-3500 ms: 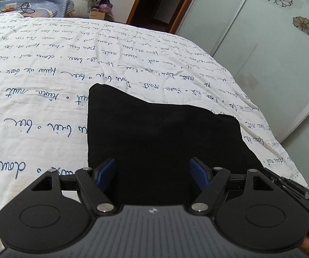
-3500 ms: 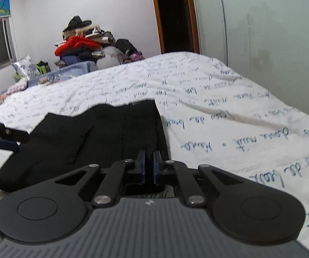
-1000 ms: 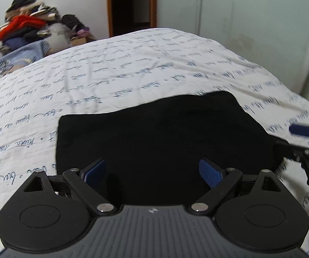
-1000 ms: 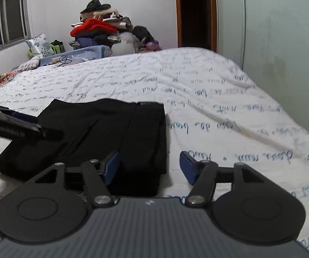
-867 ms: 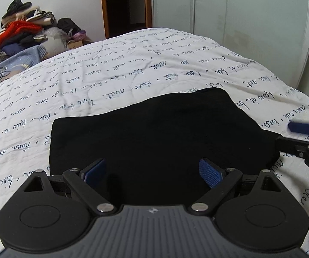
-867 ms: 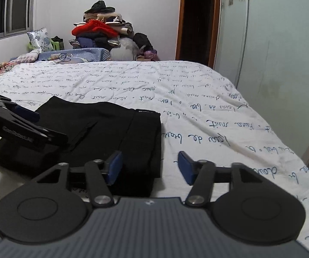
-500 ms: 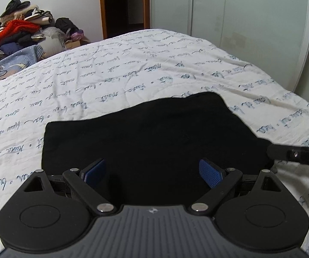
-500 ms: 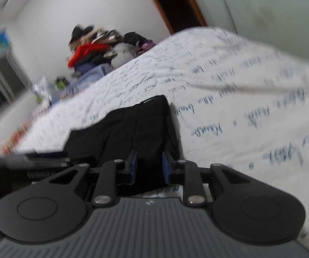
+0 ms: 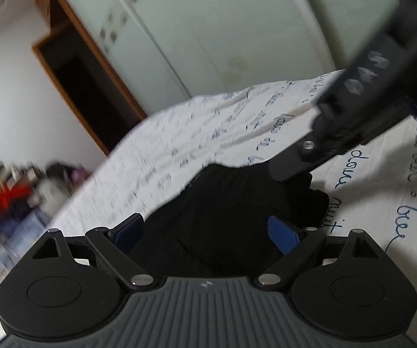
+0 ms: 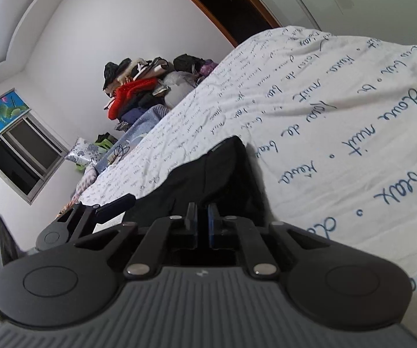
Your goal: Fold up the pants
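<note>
Black pants (image 9: 237, 203) lie folded flat on a white bedsheet (image 9: 237, 116) printed with blue script. My left gripper (image 9: 205, 235) hovers tilted over the near part of the pants, jaws wide open with only cloth below them. My right gripper (image 10: 202, 220) is shut on the near edge of the pants (image 10: 217, 174). In the left wrist view the right gripper's body (image 9: 353, 107) reaches in from the upper right, its tip on a bunched corner of the cloth. The right wrist view shows one finger (image 10: 115, 206) of the left gripper at the left.
The bed (image 10: 338, 101) stretches far and right. A heap of clothes (image 10: 138, 87) is piled at the far end, with a pillow (image 10: 83, 150) and a window (image 10: 20, 156) to the left. Glass wardrobe doors (image 9: 208, 43) and a dark doorway (image 9: 86, 92) stand beyond the bed.
The right jaws went from half open to shut at the pants' near edge. Both grippers rolled to a tilt, and the left one slid sideways close to the right one.
</note>
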### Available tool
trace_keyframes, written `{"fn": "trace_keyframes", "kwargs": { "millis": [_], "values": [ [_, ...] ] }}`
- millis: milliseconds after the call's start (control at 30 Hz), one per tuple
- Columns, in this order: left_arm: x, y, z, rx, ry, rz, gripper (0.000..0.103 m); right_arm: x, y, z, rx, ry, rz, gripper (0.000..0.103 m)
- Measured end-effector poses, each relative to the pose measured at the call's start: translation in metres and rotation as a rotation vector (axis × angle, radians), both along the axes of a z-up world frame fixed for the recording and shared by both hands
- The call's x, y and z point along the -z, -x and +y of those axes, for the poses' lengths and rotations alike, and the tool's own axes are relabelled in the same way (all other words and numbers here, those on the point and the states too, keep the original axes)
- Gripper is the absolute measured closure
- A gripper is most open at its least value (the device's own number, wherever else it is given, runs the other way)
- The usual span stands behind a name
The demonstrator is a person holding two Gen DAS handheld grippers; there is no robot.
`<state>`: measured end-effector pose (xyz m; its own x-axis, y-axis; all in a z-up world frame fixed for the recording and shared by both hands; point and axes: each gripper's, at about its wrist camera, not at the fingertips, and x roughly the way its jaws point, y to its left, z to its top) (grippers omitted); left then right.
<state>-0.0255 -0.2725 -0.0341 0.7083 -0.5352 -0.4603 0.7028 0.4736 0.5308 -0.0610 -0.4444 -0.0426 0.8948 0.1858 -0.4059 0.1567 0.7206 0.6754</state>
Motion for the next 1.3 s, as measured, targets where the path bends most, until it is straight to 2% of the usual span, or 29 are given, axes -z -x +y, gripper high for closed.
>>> {"fn": "trace_keyframes", "kwargs": {
  "millis": [100, 200, 267, 300, 333, 367, 433, 500, 600, 733, 833, 933, 1033, 1167, 1300],
  "values": [
    [-0.007, 0.002, 0.004, 0.021, 0.03, 0.012, 0.01, -0.002, -0.004, -0.001, 0.013, 0.005, -0.013, 0.095],
    [-0.02, -0.003, 0.012, 0.062, 0.081, 0.116, 0.01, -0.004, -0.004, -0.002, 0.016, 0.026, -0.013, 0.095],
    [-0.025, -0.003, 0.015, 0.101, 0.099, 0.17, 0.016, -0.002, -0.005, -0.004, 0.016, 0.031, -0.012, 0.095],
    [-0.025, -0.002, 0.012, 0.109, 0.087, 0.174, 0.026, -0.002, -0.005, -0.004, 0.015, 0.032, -0.012, 0.095],
    [-0.022, -0.003, 0.008, 0.106, 0.065, 0.168, 0.046, -0.003, -0.006, -0.004, 0.015, 0.036, -0.013, 0.095],
    [-0.018, -0.003, 0.004, 0.102, 0.039, 0.17, 0.054, -0.003, -0.005, -0.004, 0.013, 0.039, -0.013, 0.095],
    [-0.012, -0.007, -0.002, 0.118, 0.019, 0.223, 0.075, -0.004, -0.006, -0.004, 0.011, 0.045, -0.014, 0.095],
    [-0.009, -0.011, -0.005, 0.125, 0.012, 0.255, 0.082, -0.003, -0.004, -0.003, 0.01, 0.057, -0.008, 0.095],
    [-0.005, -0.004, -0.01, 0.161, -0.023, 0.225, 0.082, -0.002, -0.002, -0.004, 0.021, 0.054, -0.006, 0.095],
    [0.004, 0.011, -0.018, 0.165, -0.066, 0.132, 0.082, 0.001, 0.002, -0.012, 0.039, 0.023, -0.022, 0.096],
    [0.005, 0.008, -0.019, 0.156, -0.053, 0.167, 0.084, 0.002, 0.003, -0.012, 0.034, 0.021, -0.025, 0.096],
    [-0.002, -0.004, -0.014, 0.14, 0.009, 0.247, 0.091, 0.004, 0.005, -0.013, 0.035, 0.015, -0.024, 0.096],
    [-0.01, -0.013, -0.009, 0.131, 0.052, 0.315, 0.092, 0.006, 0.007, -0.016, 0.048, 0.006, -0.029, 0.096],
    [-0.01, -0.01, -0.013, 0.142, 0.035, 0.313, 0.092, 0.0, 0.013, -0.015, 0.055, 0.025, -0.041, 0.096],
    [0.002, -0.009, -0.02, 0.142, 0.009, 0.317, 0.092, 0.012, 0.014, -0.018, 0.067, 0.024, 0.006, 0.097]
  ]
}}
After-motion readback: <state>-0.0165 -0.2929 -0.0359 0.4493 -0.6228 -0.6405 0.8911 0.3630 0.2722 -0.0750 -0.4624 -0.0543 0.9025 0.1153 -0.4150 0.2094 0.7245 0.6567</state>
